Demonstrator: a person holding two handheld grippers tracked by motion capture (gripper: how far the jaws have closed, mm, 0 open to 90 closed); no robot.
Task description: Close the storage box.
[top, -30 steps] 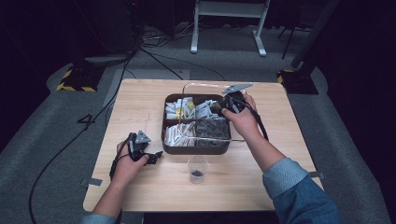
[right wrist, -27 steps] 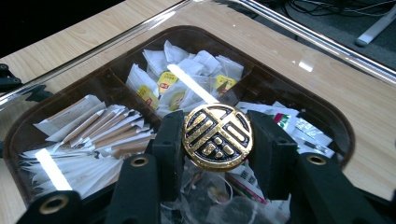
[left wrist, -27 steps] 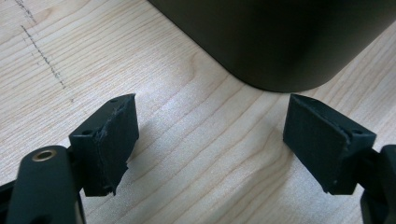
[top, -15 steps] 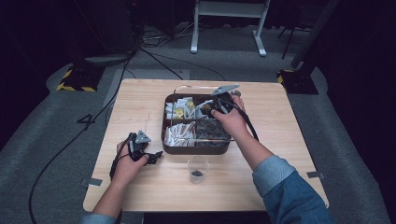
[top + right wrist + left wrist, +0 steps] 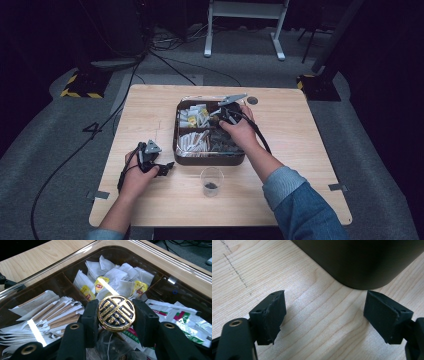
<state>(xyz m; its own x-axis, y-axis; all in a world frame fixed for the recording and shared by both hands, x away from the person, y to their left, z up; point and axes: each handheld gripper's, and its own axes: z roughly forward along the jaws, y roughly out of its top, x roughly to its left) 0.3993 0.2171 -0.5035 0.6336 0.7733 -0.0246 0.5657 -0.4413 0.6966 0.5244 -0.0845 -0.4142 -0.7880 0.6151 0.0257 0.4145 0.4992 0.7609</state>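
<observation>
**Lid knob gripped, tray about to open**

We have our right gripper (image 5: 116, 315) over the compartment tray (image 5: 178, 150), its fingers (image 5: 90, 317) closed on the round gold knob (image 5: 116, 313) of the clear lid (image 5: 75, 257). The knob sits squarely between the two pads, above the middle of the tray, with tea bags (image 5: 112, 277) and paper-wrapped sticks (image 5: 50, 312) visible beneath the lid. We judge this to be the lid-lifting step, with the grasp made and the lid not yet clearly off.

Our left gripper (image 5: 324, 315) rests on the counter (image 5: 310, 135) just beside the tray's near left corner, fingers wide apart and holding nothing. A small glass cup (image 5: 211, 181) stands in front of the tray.

Next we need a straight upward lift, keeping the lid level, then a free patch of counter to set it on.
</observation>
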